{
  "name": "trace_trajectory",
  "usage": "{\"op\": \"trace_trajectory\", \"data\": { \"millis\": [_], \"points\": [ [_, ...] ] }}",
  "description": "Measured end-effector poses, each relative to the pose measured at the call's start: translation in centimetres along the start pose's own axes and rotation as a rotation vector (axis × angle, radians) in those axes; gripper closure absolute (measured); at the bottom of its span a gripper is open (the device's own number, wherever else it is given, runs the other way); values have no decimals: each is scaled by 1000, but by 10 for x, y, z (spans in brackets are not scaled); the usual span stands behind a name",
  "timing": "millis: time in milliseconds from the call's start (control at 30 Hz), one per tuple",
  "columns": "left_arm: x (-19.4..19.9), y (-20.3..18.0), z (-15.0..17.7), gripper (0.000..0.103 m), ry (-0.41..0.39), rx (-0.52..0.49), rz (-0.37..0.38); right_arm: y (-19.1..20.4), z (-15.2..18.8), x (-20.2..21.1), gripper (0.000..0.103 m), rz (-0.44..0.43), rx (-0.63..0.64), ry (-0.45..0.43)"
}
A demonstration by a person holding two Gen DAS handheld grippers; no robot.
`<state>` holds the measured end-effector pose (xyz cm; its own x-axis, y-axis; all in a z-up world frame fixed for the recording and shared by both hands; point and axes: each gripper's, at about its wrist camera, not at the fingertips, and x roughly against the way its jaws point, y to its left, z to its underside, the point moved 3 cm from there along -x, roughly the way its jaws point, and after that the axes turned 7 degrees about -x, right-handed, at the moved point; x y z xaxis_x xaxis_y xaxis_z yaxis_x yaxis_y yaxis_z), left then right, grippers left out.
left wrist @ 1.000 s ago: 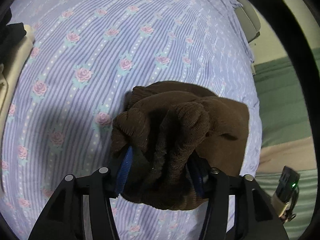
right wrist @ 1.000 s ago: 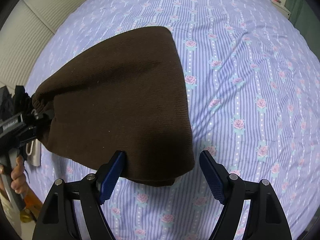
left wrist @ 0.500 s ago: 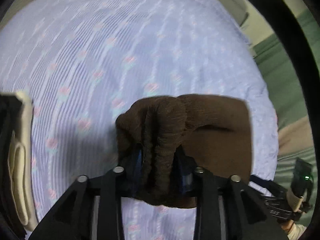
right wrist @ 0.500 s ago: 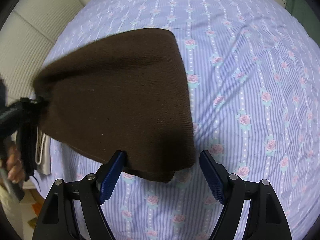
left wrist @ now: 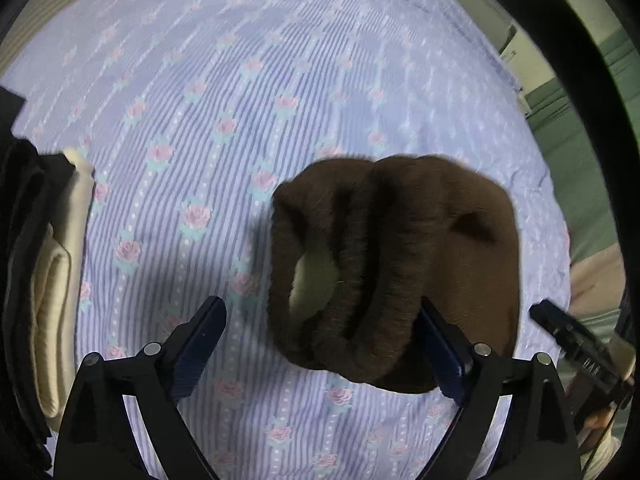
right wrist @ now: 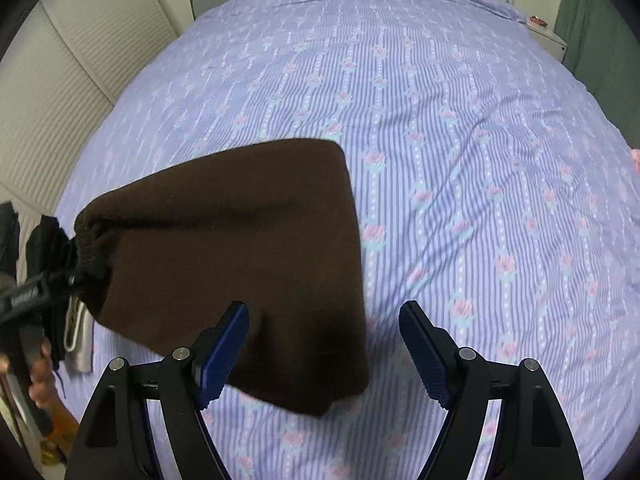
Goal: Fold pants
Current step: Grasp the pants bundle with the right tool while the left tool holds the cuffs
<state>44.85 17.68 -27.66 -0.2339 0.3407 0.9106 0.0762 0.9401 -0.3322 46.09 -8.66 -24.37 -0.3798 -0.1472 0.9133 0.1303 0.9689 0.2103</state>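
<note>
Lying folded on the bed (right wrist: 460,128), the brown pants (right wrist: 240,248) sit near its left edge, with wide bare sheet to the right and beyond. Left gripper (left wrist: 320,336): jaws spread wide, holding nothing, bunched waistband just ahead and brushing the right finger. Right gripper (right wrist: 324,344): jaws wide apart too, straddling the near corner without pinching. Only the left view shows the folded cream cloth (left wrist: 56,280) at the bed's edge.

Matt brown ribbed knit pants (right wrist: 240,248) on smooth striped cotton bedsheet (right wrist: 460,128).
</note>
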Motion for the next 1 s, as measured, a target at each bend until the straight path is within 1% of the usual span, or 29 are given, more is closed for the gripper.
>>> {"op": "trace_trajectory", "data": {
  "millis": [33,100,167,300,333,400,467,533,600,667,867,900,933,967,1000],
  "points": [
    [-6,4,1,7,16,22,13,-2,-3,-5,25,0,2,1],
    [-14,12,3,2,28,71,52,-4,-8,-15,25,4,2,17],
    [-20,18,5,0,36,120,98,-4,-14,-28,25,2,9,35],
    [-38,31,11,0,53,209,178,3,-12,-47,25,-13,64,65],
    [-45,36,14,0,67,238,216,4,-12,-52,25,-9,79,68],
    [-50,37,17,0,81,262,247,7,-13,-61,25,7,105,69],
    [-51,37,20,0,78,263,260,6,-14,-68,25,2,105,75],
    [-51,35,21,0,83,252,263,2,-15,-74,18,-10,85,84],
    [-54,34,21,0,95,253,273,-7,-16,-81,12,-13,46,87],
    [-61,29,21,0,111,263,299,-11,-14,-88,12,-27,24,99],
    [-68,22,21,0,114,300,355,-23,-10,-105,12,-91,-65,131],
    [-67,20,21,5,114,304,364,-25,-9,-107,12,-102,-75,135],
    [-64,17,23,7,109,308,371,-26,-9,-110,12,-118,-87,140],
    [-63,14,23,12,104,306,363,-29,-10,-113,12,-134,-101,148],
    [-57,11,23,20,90,291,351,-31,-10,-115,12,-148,-113,156]
  ]
}}
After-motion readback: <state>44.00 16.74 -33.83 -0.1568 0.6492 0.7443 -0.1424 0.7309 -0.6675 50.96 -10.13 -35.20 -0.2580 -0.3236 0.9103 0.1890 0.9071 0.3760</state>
